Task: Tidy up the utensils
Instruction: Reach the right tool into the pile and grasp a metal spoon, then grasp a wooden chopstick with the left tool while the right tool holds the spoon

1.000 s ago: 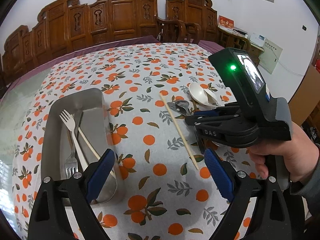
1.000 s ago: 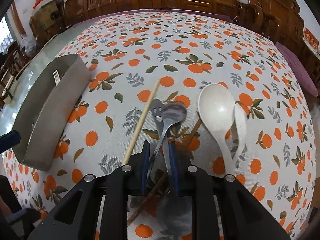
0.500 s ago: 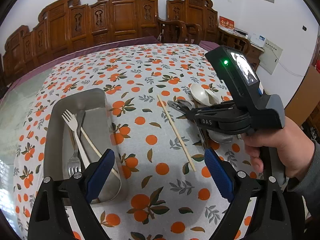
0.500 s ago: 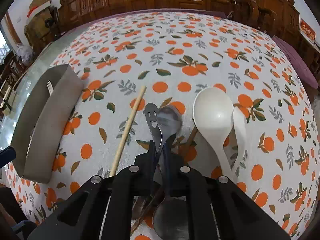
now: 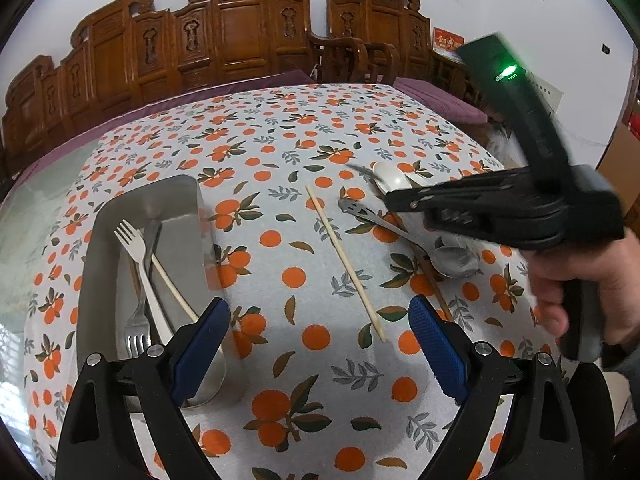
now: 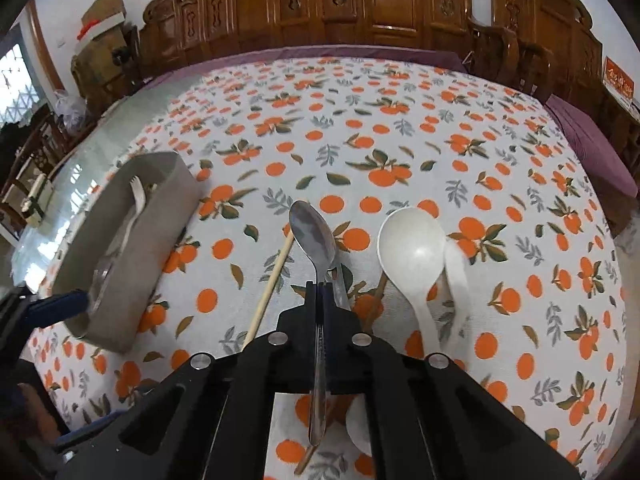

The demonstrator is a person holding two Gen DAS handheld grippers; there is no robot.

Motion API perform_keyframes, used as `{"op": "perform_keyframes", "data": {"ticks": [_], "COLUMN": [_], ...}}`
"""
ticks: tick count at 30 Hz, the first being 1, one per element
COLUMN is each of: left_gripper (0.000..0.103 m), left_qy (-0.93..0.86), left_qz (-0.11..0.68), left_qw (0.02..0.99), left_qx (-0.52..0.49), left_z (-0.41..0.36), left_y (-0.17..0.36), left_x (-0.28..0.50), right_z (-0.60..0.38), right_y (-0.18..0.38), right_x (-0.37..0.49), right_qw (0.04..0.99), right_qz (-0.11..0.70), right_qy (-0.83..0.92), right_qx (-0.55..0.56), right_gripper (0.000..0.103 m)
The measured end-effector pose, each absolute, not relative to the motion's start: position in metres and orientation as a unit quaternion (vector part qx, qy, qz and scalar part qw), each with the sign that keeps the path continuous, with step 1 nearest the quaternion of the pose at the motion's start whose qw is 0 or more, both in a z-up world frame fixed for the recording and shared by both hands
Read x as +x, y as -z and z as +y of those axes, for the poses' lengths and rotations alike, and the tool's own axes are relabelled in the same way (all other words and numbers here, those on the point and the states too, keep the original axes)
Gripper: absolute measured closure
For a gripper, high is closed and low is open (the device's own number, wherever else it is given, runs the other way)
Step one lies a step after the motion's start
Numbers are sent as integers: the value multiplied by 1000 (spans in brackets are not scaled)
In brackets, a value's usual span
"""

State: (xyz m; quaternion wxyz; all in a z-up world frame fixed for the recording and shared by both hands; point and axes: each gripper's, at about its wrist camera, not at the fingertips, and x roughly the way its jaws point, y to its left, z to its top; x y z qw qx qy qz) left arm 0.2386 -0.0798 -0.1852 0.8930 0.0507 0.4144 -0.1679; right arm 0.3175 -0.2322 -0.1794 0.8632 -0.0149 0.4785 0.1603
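Note:
My right gripper (image 6: 319, 286) is shut on the handle of a metal spoon (image 6: 313, 236) and holds it lifted above the tablecloth, bowl pointing forward. It shows blurred in the left wrist view (image 5: 394, 200). My left gripper (image 5: 320, 344) is open and empty, low over the cloth beside the metal tray (image 5: 182, 200). The tray holds a fork (image 5: 134, 246), another utensil and a chopstick (image 5: 172, 286). On the cloth lie a pale chopstick (image 5: 346, 264), a second metal spoon (image 5: 404, 236), a brown chopstick (image 6: 376, 300) and a white plastic spoon (image 6: 414, 250).
The tray also shows at the left of the right wrist view (image 6: 132, 256). Carved wooden chairs (image 5: 244, 28) line the far side of the table. The orange-print tablecloth (image 5: 280, 140) covers the table.
My right gripper has risen with the metal spoon, lifting it off the cloth. The second spoon with the smiley handle stayed on the table. My left gripper has barely moved.

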Motion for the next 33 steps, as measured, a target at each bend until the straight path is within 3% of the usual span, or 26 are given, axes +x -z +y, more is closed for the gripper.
{"op": "perform_keyframes", "data": {"ticks": [13, 33], "left_gripper": [27, 79], "left_qy": [176, 161], "left_qz": [421, 462], "left_qw": [887, 868], "left_qx": [75, 85], "left_z": [-108, -132], "left_y": [202, 243], "left_x": [241, 280], "right_z": [-272, -294], "right_y": [146, 159], "right_x": [281, 263], "right_qw": [876, 872], "right_qz": [454, 463], "right_qy": [-159, -155], "right_qx": [-28, -29], "right_gripper": [99, 99]}}
